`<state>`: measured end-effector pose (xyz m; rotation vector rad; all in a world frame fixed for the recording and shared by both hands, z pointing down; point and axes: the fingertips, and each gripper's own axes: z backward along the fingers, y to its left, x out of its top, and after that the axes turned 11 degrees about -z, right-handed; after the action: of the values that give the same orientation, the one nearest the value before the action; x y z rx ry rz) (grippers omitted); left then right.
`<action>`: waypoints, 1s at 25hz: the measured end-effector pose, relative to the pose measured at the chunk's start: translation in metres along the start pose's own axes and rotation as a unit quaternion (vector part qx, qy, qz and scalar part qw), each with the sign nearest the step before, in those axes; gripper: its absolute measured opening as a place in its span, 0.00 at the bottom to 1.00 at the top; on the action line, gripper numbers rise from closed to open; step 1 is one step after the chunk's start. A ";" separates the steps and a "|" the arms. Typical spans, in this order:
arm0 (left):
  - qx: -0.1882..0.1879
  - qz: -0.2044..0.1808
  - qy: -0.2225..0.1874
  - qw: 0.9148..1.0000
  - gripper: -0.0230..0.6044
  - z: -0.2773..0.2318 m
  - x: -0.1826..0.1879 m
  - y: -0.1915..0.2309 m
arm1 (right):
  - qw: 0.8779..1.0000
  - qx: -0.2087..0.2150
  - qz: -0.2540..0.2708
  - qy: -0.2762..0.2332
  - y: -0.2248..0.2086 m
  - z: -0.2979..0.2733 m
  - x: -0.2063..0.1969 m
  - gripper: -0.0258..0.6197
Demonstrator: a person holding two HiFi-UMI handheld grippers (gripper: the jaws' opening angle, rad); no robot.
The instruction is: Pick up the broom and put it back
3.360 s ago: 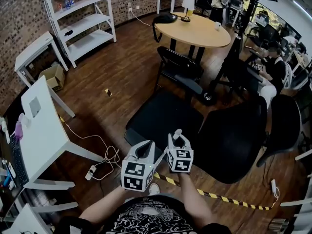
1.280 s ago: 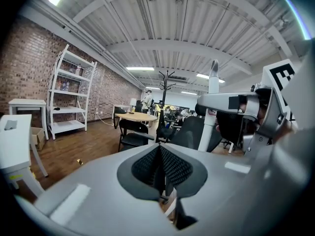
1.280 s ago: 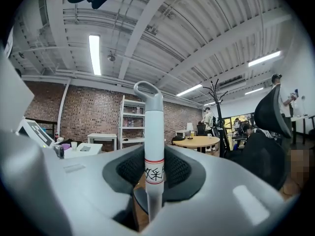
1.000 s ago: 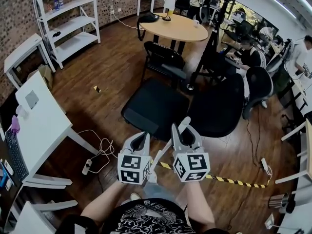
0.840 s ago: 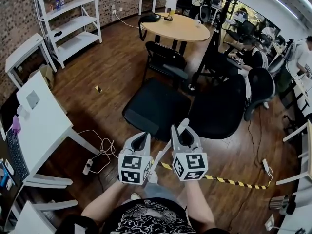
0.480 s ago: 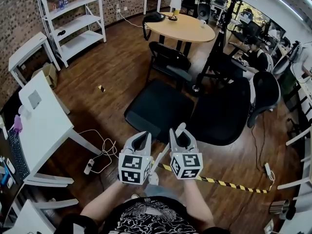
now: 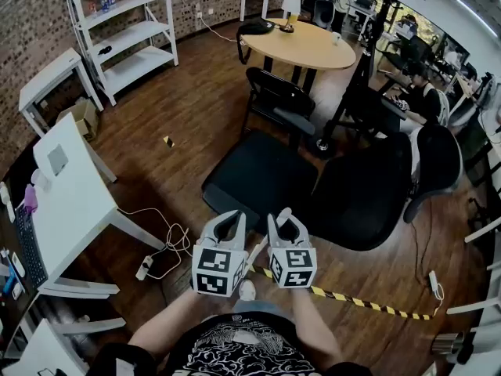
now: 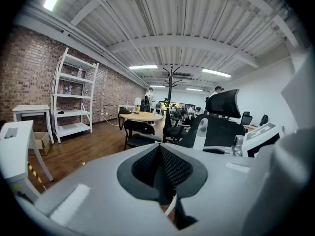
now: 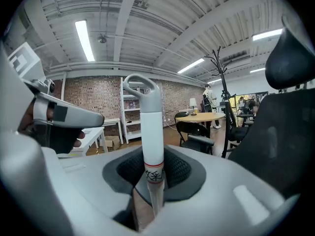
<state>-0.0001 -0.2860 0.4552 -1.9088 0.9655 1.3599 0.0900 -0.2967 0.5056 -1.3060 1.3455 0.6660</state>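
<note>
The broom shows only as its white handle (image 7: 255, 252), with a grey loop at its top end (image 7: 283, 212), slanting up between my two grippers in the head view. My right gripper (image 7: 284, 224) is shut on the handle (image 9: 151, 132), which stands upright between its dark pads just above a red-banded label. The left gripper (image 7: 223, 224) hovers close beside it on the left, its pads (image 8: 170, 163) pressed together with nothing between them. From the left gripper view the handle's top (image 8: 201, 131) shows to the right. The broom head is hidden below my hands.
A black office chair (image 7: 360, 198) and a black seat (image 7: 262, 175) stand directly ahead. Beyond are a round wooden table (image 7: 309, 47) and white shelving (image 7: 125, 30). A white desk (image 7: 66, 202) is at the left, cables (image 7: 168, 249) and striped floor tape (image 7: 352, 302) are below. A seated person (image 7: 427, 96) is at the right.
My right gripper has come down with the broom handle and now sits level with the left one. The left gripper has shifted slightly sideways. Both grips look unchanged.
</note>
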 end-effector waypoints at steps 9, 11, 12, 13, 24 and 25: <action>0.003 0.002 0.010 1.000 0.04 -0.022 -0.002 0.001 | 1.000 0.009 -0.001 0.021 -0.013 -0.029 -0.015 0.17; 0.002 0.001 0.012 1.000 0.04 -0.027 -0.004 -0.001 | 1.000 0.012 -0.001 0.024 -0.014 -0.035 -0.018 0.17; 0.000 0.000 0.014 1.000 0.04 -0.029 -0.005 -0.002 | 1.000 0.013 -0.002 0.026 -0.015 -0.038 -0.021 0.17; -0.001 -0.001 0.015 1.000 0.04 -0.031 -0.006 -0.004 | 0.999 0.014 -0.002 0.029 -0.016 -0.042 -0.023 0.17; 0.012 0.004 0.024 1.000 0.04 -0.051 -0.010 -0.001 | 0.998 0.022 -0.014 0.051 -0.031 -0.071 -0.040 0.17; 0.014 0.004 0.024 1.000 0.04 -0.052 -0.010 0.000 | 0.998 0.024 -0.015 0.051 -0.031 -0.074 -0.040 0.17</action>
<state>0.0246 -0.3257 0.4801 -1.9265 1.0118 1.3030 0.0881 -0.3590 0.5702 -1.3335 1.4131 0.5491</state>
